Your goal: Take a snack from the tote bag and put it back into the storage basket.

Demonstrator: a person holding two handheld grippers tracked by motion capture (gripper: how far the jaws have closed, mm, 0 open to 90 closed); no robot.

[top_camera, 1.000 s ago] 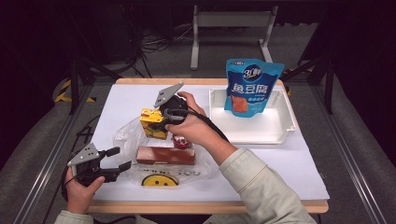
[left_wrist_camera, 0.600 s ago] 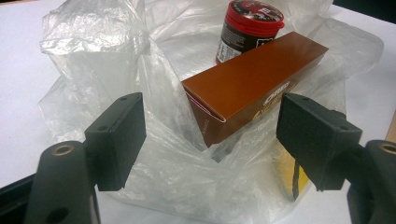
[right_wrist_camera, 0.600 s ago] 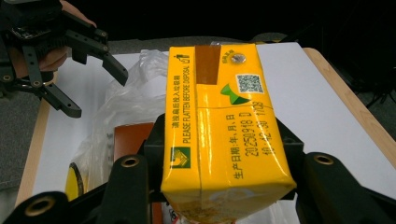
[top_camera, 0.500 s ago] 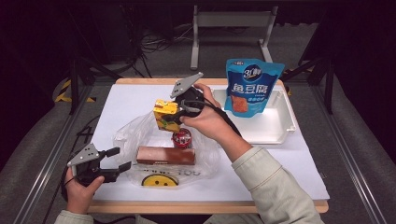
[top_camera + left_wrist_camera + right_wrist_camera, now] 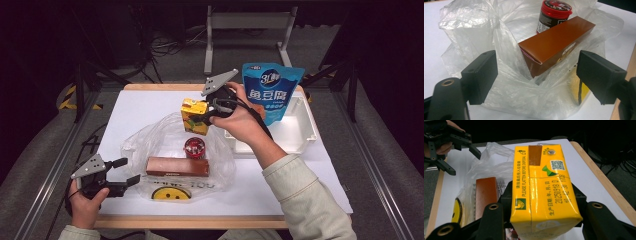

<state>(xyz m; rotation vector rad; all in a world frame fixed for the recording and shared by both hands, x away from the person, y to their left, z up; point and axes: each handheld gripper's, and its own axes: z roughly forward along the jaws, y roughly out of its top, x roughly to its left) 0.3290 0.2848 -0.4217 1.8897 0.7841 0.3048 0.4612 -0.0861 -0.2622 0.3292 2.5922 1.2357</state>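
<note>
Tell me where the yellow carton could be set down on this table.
Bare white table lies behind the plastic bag, at the far left. Another bare patch lies near the front right corner. The white tray is partly free beside the blue pouch. The bag area is crowded.

Black claws point(image 5: 131, 171); pale sleeves point(image 5: 310, 210)

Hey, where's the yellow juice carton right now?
In the high view, the yellow juice carton is clamped in the right gripper, lifted above the plastic bag's far edge, just left of the white tray.
</note>
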